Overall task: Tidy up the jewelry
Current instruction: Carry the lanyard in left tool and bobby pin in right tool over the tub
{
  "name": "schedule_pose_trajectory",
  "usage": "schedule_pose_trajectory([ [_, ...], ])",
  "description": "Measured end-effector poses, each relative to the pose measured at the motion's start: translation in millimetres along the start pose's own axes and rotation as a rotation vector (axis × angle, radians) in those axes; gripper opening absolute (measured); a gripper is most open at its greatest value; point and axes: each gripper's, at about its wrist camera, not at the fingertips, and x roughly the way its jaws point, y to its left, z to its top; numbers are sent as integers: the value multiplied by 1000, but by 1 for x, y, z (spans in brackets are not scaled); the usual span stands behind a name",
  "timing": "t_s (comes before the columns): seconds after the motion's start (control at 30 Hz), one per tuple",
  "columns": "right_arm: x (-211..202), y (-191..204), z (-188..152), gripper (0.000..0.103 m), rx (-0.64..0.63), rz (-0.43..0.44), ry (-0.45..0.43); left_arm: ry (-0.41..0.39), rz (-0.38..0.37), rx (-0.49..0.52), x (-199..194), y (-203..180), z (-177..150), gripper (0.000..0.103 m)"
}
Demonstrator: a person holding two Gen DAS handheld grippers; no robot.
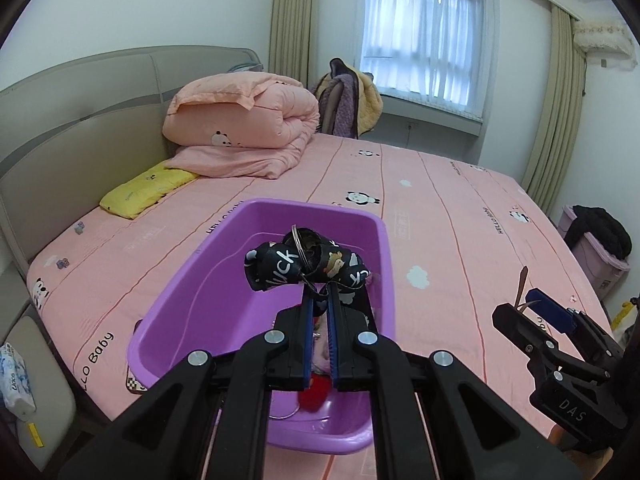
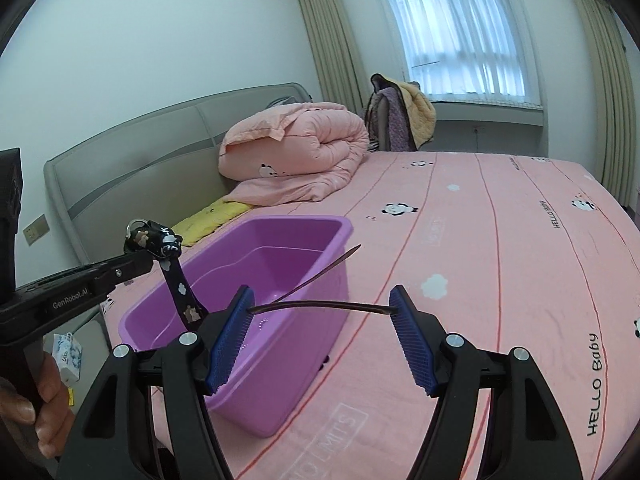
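Note:
A purple plastic bin (image 1: pixel 192 304) sits on the pink bed; it also shows in the right wrist view (image 2: pixel 288 352). My left gripper (image 1: pixel 319 296) is shut on a black printed lanyard strap with a key ring (image 1: pixel 304 262) and holds it above the bin; it appears at the left of the right wrist view (image 2: pixel 160 246). A red item (image 1: pixel 314 394) lies in the bin under the fingers. My right gripper (image 2: pixel 322 312) has its jaws spread wide, and a thin dark brown headband (image 2: pixel 320 305) spans between the blue pads (image 2: pixel 230 340), beside the bin's right wall.
A folded pink quilt (image 1: pixel 244 120) and a yellow pillow (image 1: pixel 144 190) lie near the grey headboard. A chair draped with clothes (image 1: pixel 352 100) stands past the bed. A lilac bin with dark clothing (image 1: pixel 596 248) stands at the right. A tissue pack (image 1: pixel 16 380) lies at the left.

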Motion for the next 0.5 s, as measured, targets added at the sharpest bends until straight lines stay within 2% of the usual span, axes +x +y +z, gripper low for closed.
schedule_pose_trajectory([
  [0.27,51,49,24,67,-74,91,90,47,70,-48,26,49,0,7],
  [0.5,102,76,24,67,-143,96,203,136,108,-83,62,75,-18,7],
])
